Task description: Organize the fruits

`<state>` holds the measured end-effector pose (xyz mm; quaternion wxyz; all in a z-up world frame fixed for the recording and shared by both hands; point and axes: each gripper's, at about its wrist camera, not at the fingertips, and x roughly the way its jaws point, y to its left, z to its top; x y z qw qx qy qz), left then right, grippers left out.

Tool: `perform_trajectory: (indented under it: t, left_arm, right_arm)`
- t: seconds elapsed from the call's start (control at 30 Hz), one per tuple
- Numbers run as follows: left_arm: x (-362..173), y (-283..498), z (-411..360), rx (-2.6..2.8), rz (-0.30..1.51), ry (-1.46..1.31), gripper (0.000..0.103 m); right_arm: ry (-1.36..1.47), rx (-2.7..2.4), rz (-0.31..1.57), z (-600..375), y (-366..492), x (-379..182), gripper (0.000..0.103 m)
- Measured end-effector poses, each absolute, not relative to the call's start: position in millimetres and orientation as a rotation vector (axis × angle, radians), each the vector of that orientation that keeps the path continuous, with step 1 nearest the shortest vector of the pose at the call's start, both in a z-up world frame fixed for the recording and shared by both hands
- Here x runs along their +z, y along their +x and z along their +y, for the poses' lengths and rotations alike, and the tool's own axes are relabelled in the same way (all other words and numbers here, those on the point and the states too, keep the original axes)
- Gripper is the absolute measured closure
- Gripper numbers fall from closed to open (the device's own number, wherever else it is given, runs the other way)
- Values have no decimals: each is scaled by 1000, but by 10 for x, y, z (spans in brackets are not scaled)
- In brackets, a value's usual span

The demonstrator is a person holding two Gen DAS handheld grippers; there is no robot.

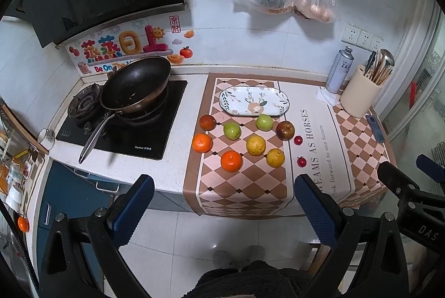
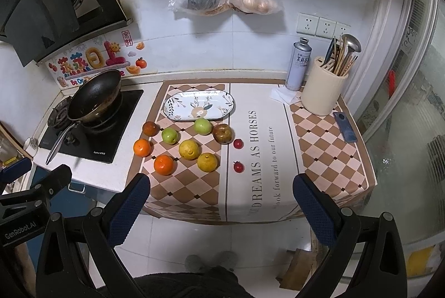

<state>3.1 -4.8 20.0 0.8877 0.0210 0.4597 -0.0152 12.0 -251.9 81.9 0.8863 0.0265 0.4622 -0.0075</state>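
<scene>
At the far left of the surface a black wok sits tilted on the gas stove, its long metal handle reaching toward the front edge. To its right lies a checkered mat printed with "DREAMS AS HORSES", and on it, toward the wall, rests an oval flower-patterned plate with nothing on it. The fruit lies loose on the mat just in front of the plate: a dark reddish fruit and an orange at the left, then a green apple and a second orange, then a second green apple touching the plate's near rim in view, a yellow citrus and another yellow citrus, then a brownish mottled fruit, and finally two small red fruits, one behind the other, on the mat's white strip. Farther right stand a silver spray can and a cream utensil holder full of utensils, with a blue phone lying beside it. The left tongs hang released above the floor, short of the surface's edge, holding nothing; the right tongs are likewise spread wide and bare, level with the mat's overhanging front.
</scene>
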Motion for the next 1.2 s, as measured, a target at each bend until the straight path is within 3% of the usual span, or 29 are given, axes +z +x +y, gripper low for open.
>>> perform_trajectory:
  t: [0.9, 1.2]
  left_arm:
    - [210, 180, -80, -49, 968, 37, 0]
    - [-87, 470, 173, 14, 851, 19, 0]
  right_arm:
    - [86, -8, 965, -2497, 261, 730, 0]
    - [219, -11, 932, -2478, 380, 248, 0]
